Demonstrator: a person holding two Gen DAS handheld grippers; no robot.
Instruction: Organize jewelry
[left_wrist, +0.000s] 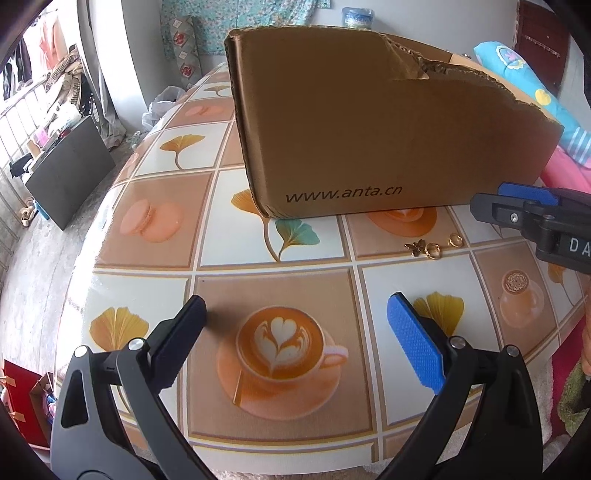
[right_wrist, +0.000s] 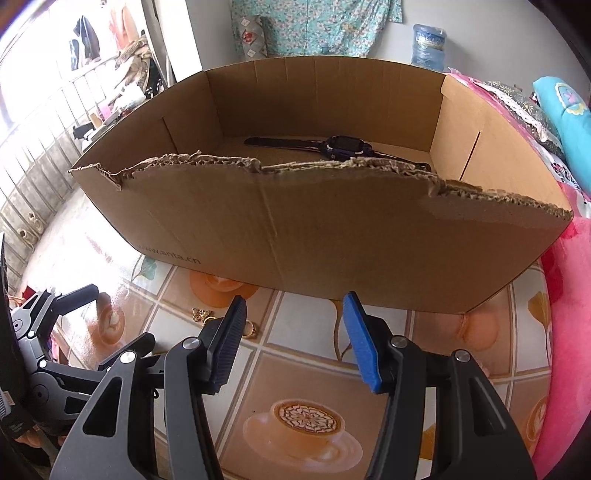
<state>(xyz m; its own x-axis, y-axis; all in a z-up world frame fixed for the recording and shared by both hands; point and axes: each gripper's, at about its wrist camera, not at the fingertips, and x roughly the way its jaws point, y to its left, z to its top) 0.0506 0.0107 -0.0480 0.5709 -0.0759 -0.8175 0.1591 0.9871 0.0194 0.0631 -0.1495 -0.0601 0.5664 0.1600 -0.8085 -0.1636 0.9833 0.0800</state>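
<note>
Landmark throughout: the torn cardboard box (right_wrist: 332, 229) standing on the patterned tabletop (left_wrist: 273, 288).

Just in front of the box's printed front wall, on the tabletop: a small cluster of gold jewelry (left_wrist: 434, 248) (a butterfly charm, two ringlets joined, one more ring slightly apart toward the box). Touching no tool.

Inside the box, on its floor near the torn front wall: a dark wristwatch (right_wrist: 338, 146), strap laid flat.

Left tool (left_wrist: 295, 343): jaws spread wide, nothing between them, only a printed coffee cup on the tabletop showing in the gap. Hovering further out from the box than the jewelry, and to the side away from the box's right end, well apart from the pieces.

Right tool (right_wrist: 293, 341): jaws partly apart, nothing clamped, only bare tabletop between the pads. Pointed at the box's front wall, tips close in front of it. Jewelry just beside its dark finger (right_wrist: 227, 343), on the outer side rather than in the gap (one ring partly hidden behind that finger). From the left wrist view, the same tool reaching in from the right edge, tip level with the box's bottom edge, slightly nearer the box than the cluster.
</note>
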